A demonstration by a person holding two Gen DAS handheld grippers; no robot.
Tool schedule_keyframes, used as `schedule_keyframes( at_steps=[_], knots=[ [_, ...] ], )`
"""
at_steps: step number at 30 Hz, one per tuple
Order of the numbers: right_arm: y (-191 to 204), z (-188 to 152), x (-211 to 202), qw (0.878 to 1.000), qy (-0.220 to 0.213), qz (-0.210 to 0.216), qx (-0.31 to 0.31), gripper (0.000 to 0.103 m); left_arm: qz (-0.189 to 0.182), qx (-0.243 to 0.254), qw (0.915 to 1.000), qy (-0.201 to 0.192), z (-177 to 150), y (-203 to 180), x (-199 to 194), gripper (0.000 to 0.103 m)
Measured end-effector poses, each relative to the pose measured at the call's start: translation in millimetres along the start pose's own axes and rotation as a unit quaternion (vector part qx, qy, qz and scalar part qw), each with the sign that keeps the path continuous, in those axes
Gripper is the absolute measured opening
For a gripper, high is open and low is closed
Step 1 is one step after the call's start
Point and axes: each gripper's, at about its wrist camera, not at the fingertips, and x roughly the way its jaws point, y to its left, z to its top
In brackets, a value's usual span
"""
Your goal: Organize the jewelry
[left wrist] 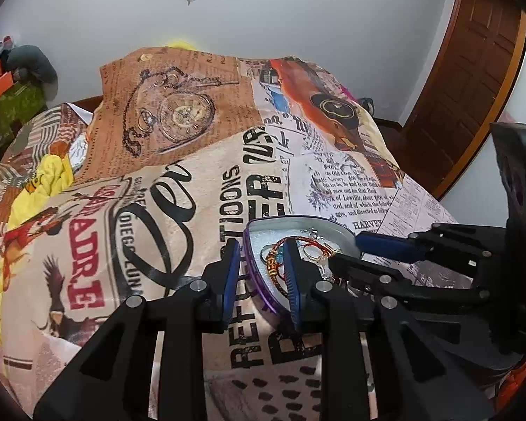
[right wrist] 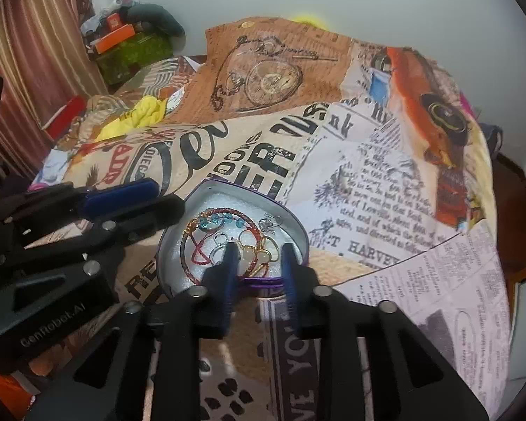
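Black linkages fill the bottom of the left wrist view, and the left gripper [left wrist: 259,273] stands with its blue fingers [left wrist: 230,280] parted, straddling the purple rim of the heart-shaped tin [left wrist: 280,220] at lower centre. One finger is outside the rim, the other over the tin's inside; whether either touches it I cannot tell. A red bracelet [left wrist: 275,259] and rings [left wrist: 312,254] lie in the tin. The right gripper [left wrist: 364,251] reaches in from the right, fingers spread.

Black linkages again fill the bottom of the right wrist view. The right gripper [right wrist: 259,254] is spread, holding nothing, tips over the tin's [right wrist: 170,245] near edge at centre. Bracelet [right wrist: 193,263], blue beads [right wrist: 214,222] and rings [right wrist: 266,245] rest inside. The left gripper [right wrist: 154,196] enters at middle left. The tin sits on a printed blanket [right wrist: 385,175].
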Motion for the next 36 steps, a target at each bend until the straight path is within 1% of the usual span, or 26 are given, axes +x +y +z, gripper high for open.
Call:
schedule_keyframes(
  at_steps=[6, 10, 13, 18, 20, 21, 22, 24, 26, 28, 29, 31, 32, 33, 34, 35, 36],
  knots=[
    [4, 1, -26, 1.0, -0.024, -0.017, -0.006, 0.028, 0.002, 0.002, 0.9998, -0.022, 4, -1, -28, 0.023],
    [8, 3, -55, 0.998, -0.053, -0.025, -0.003, 0.028, 0.002, 0.008, 0.9987, -0.049, 9, -7, -60, 0.023],
    [12, 3, -84, 0.996, -0.086, -0.034, 0.002, 0.028, 0.001, 0.015, 0.997, -0.075, 12, -14, -88, 0.023],
    [23, -2, -149, 0.985, -0.165, -0.055, 0.006, 0.028, -0.002, 0.027, 0.9909, -0.132, 14, -28, -143, 0.029],
    [28, -6, -178, 0.978, -0.201, -0.058, 0.011, 0.028, -0.004, 0.035, 0.9859, -0.164, 12, -37, -173, 0.03],
    [31, -8, -188, 0.975, -0.215, -0.06, 0.012, 0.028, -0.003, 0.037, 0.984, -0.174, 12, -39, -181, 0.034],
    [34, -13, -204, 0.97, -0.236, -0.065, 0.016, 0.028, 0.0, 0.043, 0.9802, -0.193, 9, -44, -197, 0.039],
    [42, -24, -234, 0.958, -0.277, -0.073, 0.025, 0.028, 0.005, 0.05, 0.9737, -0.222, 4, -50, -219, 0.043],
    [50, -35, -257, 0.947, -0.31, -0.081, 0.028, 0.028, 0.012, 0.057, 0.966, -0.252, -3, -56, -241, 0.045],
    [58, -47, -277, 0.936, -0.338, -0.091, 0.028, 0.028, 0.022, 0.063, 0.9574, -0.281, -11, -62, -263, 0.052],
    [61, -50, -282, 0.933, -0.346, -0.093, 0.027, 0.029, 0.023, 0.064, 0.9547, -0.29, -14, -64, -270, 0.055],
    [68, -58, -294, 0.925, -0.364, -0.102, 0.027, 0.039, 0.025, 0.061, 0.9469, -0.315, -25, -66, -288, 0.073],
    [72, -63, -299, 0.92, -0.375, -0.11, 0.028, 0.051, 0.026, 0.059, 0.9441, -0.323, -28, -66, -294, 0.079],
    [75, -66, -302, 0.917, -0.381, -0.116, 0.028, 0.061, 0.028, 0.058, 0.9411, -0.332, -32, -67, -299, 0.089],
    [78, -68, -304, 0.912, -0.389, -0.125, 0.029, 0.065, 0.031, 0.057, 0.9372, -0.343, -36, -67, -305, 0.095],
    [80, -69, -304, 0.909, -0.395, -0.133, 0.03, 0.071, 0.036, 0.054, 0.9324, -0.356, -42, -68, -310, 0.097],
    [83, -70, -305, 0.906, -0.399, -0.139, 0.031, 0.079, 0.04, 0.053, 0.9301, -0.361, -44, -68, -312, 0.1]
  ],
)
